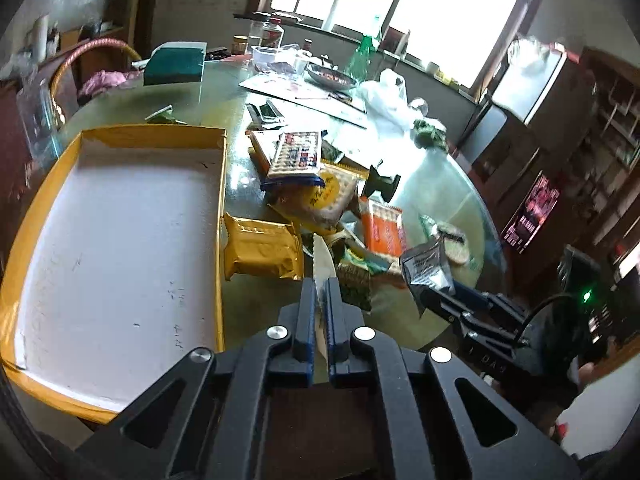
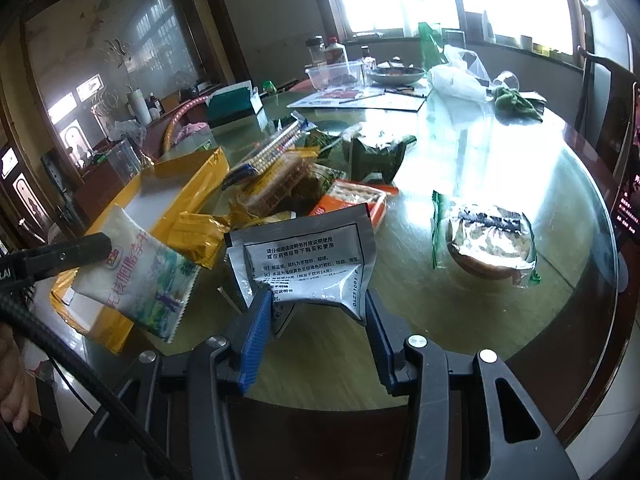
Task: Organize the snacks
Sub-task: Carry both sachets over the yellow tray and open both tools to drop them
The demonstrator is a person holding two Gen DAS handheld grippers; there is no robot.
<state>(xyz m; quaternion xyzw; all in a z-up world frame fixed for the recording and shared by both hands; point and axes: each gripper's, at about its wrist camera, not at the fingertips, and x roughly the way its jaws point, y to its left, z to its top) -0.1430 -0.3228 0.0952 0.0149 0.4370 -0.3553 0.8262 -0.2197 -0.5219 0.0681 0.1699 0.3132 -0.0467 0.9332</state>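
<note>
Right wrist – two grippers, one packet each: silver sachet, white packet

Round glass table – yellow tray, snack packets

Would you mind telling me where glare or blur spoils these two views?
Left wrist view: the window is blown out and the right edge is smeared. Right wrist view: glare whitens the glass table, but the silver sachet stays sharp.

Left gripper pinches a white snack packet edge-on above a glass table, beside a yellow tray.
</note>
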